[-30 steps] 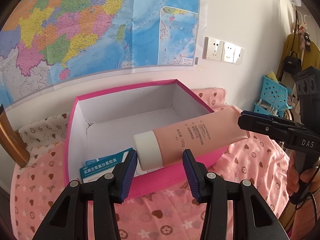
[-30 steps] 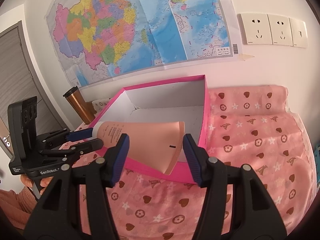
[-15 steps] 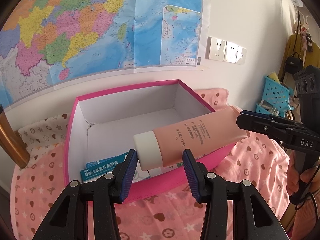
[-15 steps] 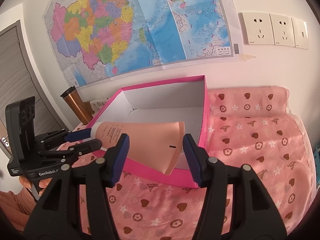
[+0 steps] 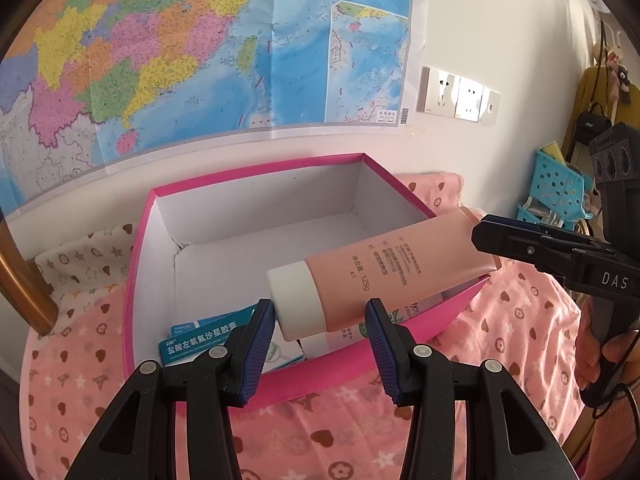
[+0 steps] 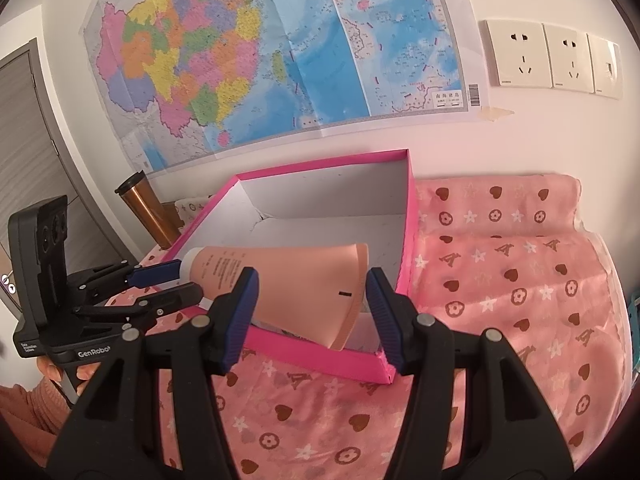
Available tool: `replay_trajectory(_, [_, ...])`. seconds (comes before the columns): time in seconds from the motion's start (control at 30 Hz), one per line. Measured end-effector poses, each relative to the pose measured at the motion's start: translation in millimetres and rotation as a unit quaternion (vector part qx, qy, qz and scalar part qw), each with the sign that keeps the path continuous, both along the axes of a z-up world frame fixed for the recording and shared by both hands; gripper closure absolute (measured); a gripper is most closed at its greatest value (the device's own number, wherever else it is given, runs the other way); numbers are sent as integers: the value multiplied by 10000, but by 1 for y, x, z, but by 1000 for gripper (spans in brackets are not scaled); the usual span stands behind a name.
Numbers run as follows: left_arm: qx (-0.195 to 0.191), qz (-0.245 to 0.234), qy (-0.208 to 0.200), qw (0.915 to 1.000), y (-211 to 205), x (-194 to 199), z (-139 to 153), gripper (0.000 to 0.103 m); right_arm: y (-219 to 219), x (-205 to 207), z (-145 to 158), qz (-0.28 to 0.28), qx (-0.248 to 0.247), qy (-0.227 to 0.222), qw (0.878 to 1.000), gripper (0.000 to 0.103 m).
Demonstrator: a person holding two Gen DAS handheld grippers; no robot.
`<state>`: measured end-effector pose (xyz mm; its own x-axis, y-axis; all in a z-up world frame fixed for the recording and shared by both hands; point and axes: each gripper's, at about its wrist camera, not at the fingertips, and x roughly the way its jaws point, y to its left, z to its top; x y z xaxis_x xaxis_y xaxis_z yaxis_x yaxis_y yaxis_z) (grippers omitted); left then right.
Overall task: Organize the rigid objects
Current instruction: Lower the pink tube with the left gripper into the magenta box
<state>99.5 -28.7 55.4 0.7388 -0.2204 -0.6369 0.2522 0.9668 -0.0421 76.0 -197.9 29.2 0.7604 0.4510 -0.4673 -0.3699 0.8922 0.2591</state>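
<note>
We see a peach tube [image 5: 384,268] held over the pink box [image 5: 132,280], one end in each pair of tongs. Left tongs [image 5: 320,320] grip the white cap [image 5: 296,300]; right tongs [image 6: 308,300] clamp the flat crimped end. Box sits on pink patterned cloth [image 6: 500,280]. Blue-and-white packet [image 5: 200,340] lies inside the box.

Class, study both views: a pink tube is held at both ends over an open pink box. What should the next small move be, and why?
Probably lower the tube straight down into the box. The left tool grips its white cap end, the right tool its flat end, and it hangs over the cartons inside.
</note>
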Motion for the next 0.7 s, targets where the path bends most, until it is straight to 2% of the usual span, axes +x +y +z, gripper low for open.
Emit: replay_trajectory(0.7, [33, 66, 106, 9999, -2, 12, -6, 56, 1, 17, -8, -59, -104, 159, 9998, 45])
